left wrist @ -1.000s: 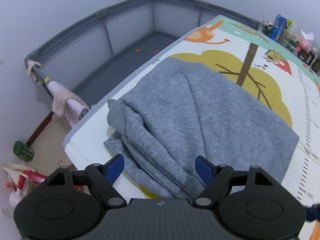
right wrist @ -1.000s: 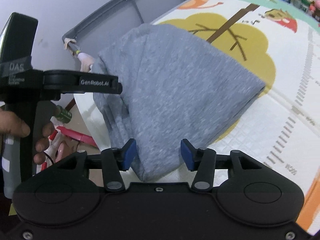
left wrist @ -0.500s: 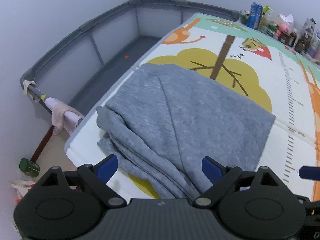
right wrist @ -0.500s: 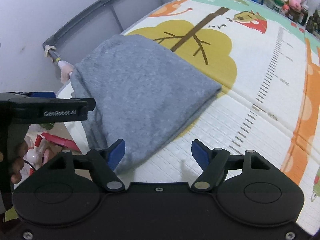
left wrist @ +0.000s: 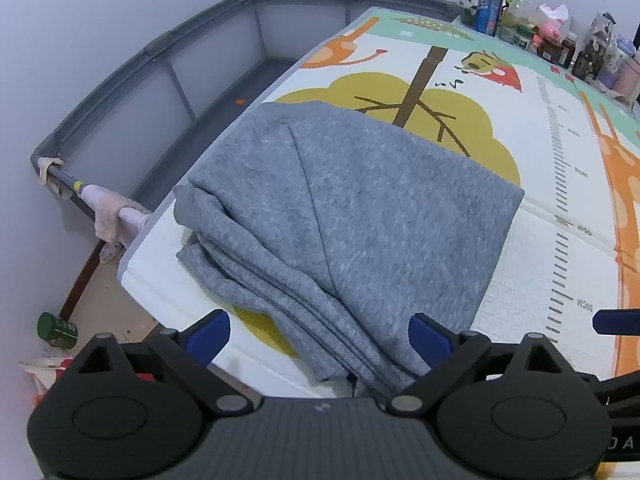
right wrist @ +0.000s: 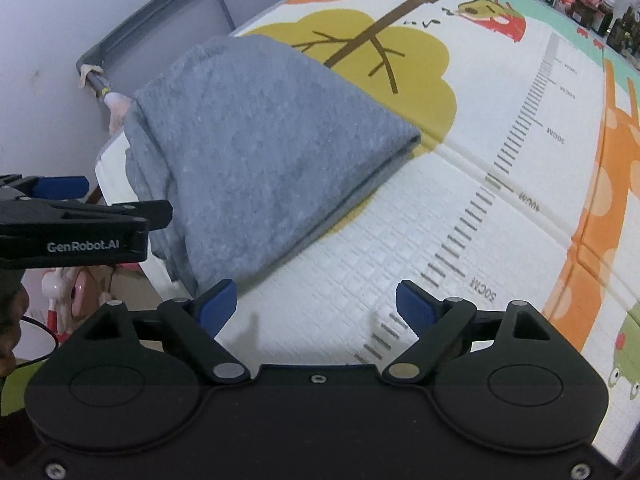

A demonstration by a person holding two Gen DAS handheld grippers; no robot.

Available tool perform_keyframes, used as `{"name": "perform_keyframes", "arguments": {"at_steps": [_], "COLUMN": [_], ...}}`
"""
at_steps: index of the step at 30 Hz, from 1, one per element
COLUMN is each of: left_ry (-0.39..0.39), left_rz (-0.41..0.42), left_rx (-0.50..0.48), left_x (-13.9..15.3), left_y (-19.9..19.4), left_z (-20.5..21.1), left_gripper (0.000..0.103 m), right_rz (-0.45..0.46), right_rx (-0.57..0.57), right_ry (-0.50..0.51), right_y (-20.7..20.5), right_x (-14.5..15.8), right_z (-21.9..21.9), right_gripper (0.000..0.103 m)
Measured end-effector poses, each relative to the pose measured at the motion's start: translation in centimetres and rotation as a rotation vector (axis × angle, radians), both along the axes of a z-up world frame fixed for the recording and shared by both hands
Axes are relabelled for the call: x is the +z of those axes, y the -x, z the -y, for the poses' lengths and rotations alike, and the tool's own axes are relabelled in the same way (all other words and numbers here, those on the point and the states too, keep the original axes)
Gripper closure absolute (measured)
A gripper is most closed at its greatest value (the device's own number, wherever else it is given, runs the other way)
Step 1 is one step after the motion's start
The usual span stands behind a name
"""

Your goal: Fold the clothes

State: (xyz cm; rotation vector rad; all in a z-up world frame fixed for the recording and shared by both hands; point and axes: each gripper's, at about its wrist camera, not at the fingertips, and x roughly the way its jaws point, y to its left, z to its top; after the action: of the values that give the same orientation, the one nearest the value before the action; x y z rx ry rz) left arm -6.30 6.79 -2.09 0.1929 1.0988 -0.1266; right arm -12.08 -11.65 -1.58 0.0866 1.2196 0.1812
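A grey knitted garment (left wrist: 352, 216) lies folded in several layers on the printed play mat (left wrist: 560, 264), near the mat's left corner. My left gripper (left wrist: 320, 334) hovers over the garment's near edge; its jaws are opening and the cloth lies below them, not pinched. In the right wrist view the same garment (right wrist: 256, 148) sits to the upper left. My right gripper (right wrist: 316, 302) is over bare mat (right wrist: 400, 240) beside the garment's near corner, jaws opening with nothing between them. The left gripper (right wrist: 84, 216) shows at that view's left edge.
A grey fabric-walled playpen (left wrist: 192, 68) runs along the mat's left and far side, with a cloth-wrapped rail (left wrist: 108, 208). Bottles and jars (left wrist: 540, 20) crowd the far right edge. Off the mat's near-left corner, the floor holds a green can (left wrist: 56, 326) and clutter.
Both grippers have opened wide and drawn back from the garment. The right one let go of the grey corner, which now lies flat on the mat.
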Motion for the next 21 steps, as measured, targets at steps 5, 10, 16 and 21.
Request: {"name": "perform_keyframes", "arguments": {"at_steps": [5,10,16,21], "left_ry": [-0.005,-0.013,0.006,0.010], "left_rz": [-0.009,-0.010,-0.037,-0.049], "left_rx": [0.011,0.036,0.024,0.016], "left_x": [-0.2,-0.4,-0.9,-1.1], "left_y": [0.3,0.2,0.3,0.4], "left_z": [0.0,-0.2,-0.2,-0.1], "left_gripper": [0.004,0.003,0.002,0.002], "right_rz": [-0.015,-0.017,-0.028,-0.033], "right_rx": [0.000,-0.009,-0.008,-0.010], "right_ry": [0.003,-0.002,0.006,0.011], "right_y": [0.3,0.5,0.4,0.4], "right_x": [-0.4,-0.4,-0.6,-0.7], "right_z": [0.4,0.8,0.9,0.9], "right_gripper": [0.015,0.015,0.015,0.015]}}
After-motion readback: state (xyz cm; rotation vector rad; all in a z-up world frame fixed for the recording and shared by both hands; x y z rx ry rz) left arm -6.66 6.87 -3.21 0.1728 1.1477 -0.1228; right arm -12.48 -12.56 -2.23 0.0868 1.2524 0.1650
